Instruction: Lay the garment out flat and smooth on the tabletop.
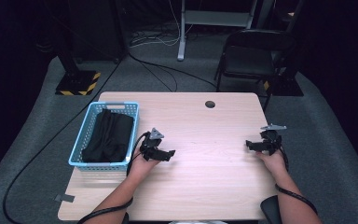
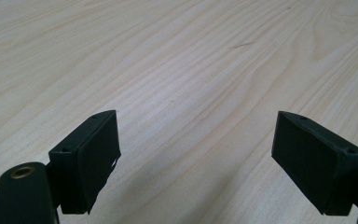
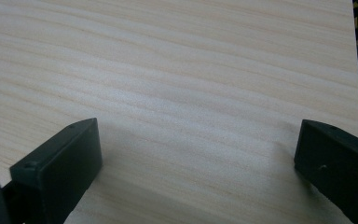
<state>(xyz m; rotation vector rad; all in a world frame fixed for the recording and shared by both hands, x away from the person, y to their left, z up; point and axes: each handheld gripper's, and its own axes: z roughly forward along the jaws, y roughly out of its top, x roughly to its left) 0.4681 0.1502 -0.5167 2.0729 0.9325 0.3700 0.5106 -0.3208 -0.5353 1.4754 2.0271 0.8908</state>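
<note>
Blue basket [image 1: 87, 135] — dark folded cloth [image 1: 108, 136] fills it.

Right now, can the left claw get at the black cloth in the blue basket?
Probably yes: the left claw is open beside the blue basket, whose top is uncovered, and nothing lies between it and the black cloth.

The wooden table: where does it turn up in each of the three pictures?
High view: the table sits mid-picture, with a blue basket at its left end.
Left gripper view: its top spreads behind the open jaws of the left tool.
Right gripper view: its top lies behind the open jaws of the right tool, with grey floor past its edge at the right.
Shared landmark: the pale wood grain.
</note>
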